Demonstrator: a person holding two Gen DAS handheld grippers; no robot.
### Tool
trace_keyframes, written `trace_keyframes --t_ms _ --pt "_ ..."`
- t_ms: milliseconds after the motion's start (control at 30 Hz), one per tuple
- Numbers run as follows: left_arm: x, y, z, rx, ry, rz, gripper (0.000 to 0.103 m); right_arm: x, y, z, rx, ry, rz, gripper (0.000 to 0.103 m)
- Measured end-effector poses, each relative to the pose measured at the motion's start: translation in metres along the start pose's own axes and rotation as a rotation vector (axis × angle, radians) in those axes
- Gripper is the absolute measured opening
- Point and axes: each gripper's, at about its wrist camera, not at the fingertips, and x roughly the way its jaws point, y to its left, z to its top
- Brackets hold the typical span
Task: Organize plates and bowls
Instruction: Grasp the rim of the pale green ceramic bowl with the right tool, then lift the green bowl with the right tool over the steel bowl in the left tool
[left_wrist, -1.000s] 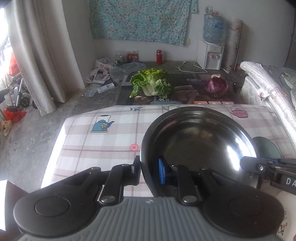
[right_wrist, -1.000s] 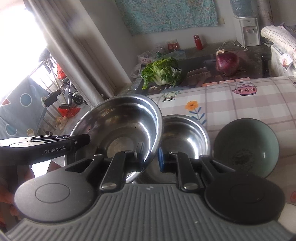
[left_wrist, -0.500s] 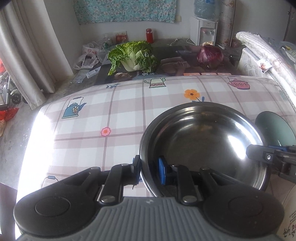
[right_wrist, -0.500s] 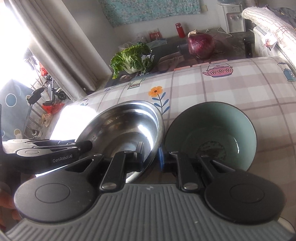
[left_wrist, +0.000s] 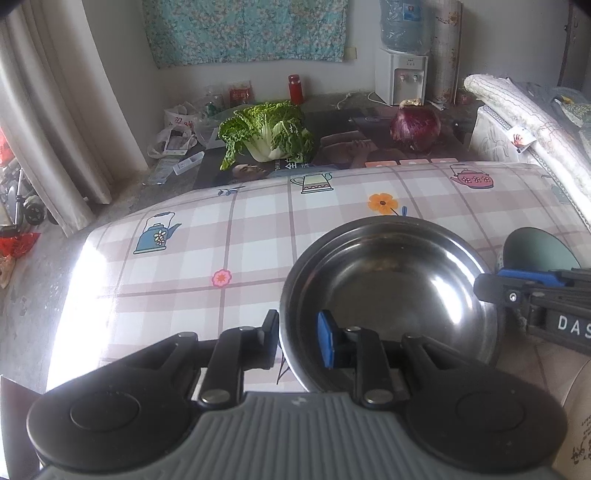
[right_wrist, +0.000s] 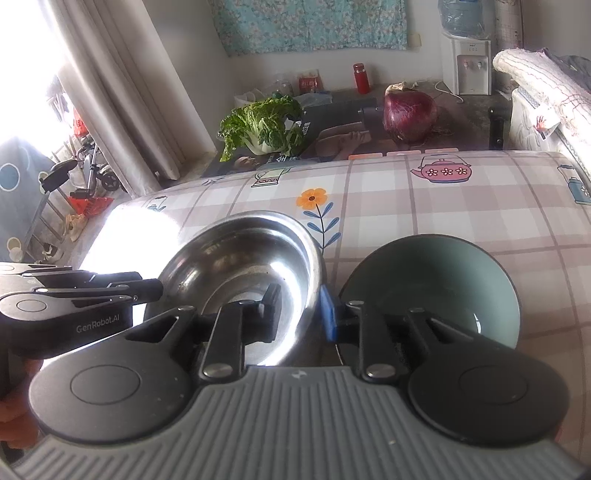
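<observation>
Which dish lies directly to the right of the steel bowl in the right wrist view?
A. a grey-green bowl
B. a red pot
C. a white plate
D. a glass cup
A: a grey-green bowl sits on the checked tablecloth right beside the steel bowl, whose rim both grippers straddle.

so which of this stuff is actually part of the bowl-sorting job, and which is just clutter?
Job:
- steel bowl, rim between both claws' fingers
- green bowl beside it
- left claw and right claw, both opening

Lying about:
- cabbage
- red onion
- red bottle
- water dispenser
- checked tablecloth
</observation>
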Motion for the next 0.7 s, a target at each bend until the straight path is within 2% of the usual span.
trace_keyframes --t_ms 67,167,333,433,533,700 --pt "-0.008 0.003 -0.001 -0.005 -0.018 -0.014 0.040 -0.005 -0.004 0.001 0.027 -0.017 0.025 0.031" --pt "-0.022 0.003 -0.001 -0.003 -0.045 -0.030 0.045 -0.017 -0.013 0.002 0.084 -0.056 0.068 0.047" --pt "-0.040 -0.003 0.001 -0.004 -0.075 -0.066 0.048 -0.036 -0.026 0.008 0.155 -0.100 0.117 0.048" --pt "-0.047 -0.009 0.000 -0.004 -0.081 -0.102 0.049 -0.045 -0.031 0.007 0.158 -0.112 0.092 0.048" --pt "-0.049 -0.017 -0.001 -0.008 -0.078 -0.131 0.048 -0.049 -0.038 0.001 0.170 -0.096 0.102 0.045" --pt "-0.048 -0.038 -0.003 0.009 -0.062 -0.211 0.048 -0.056 -0.057 -0.007 0.177 -0.098 0.039 0.045"
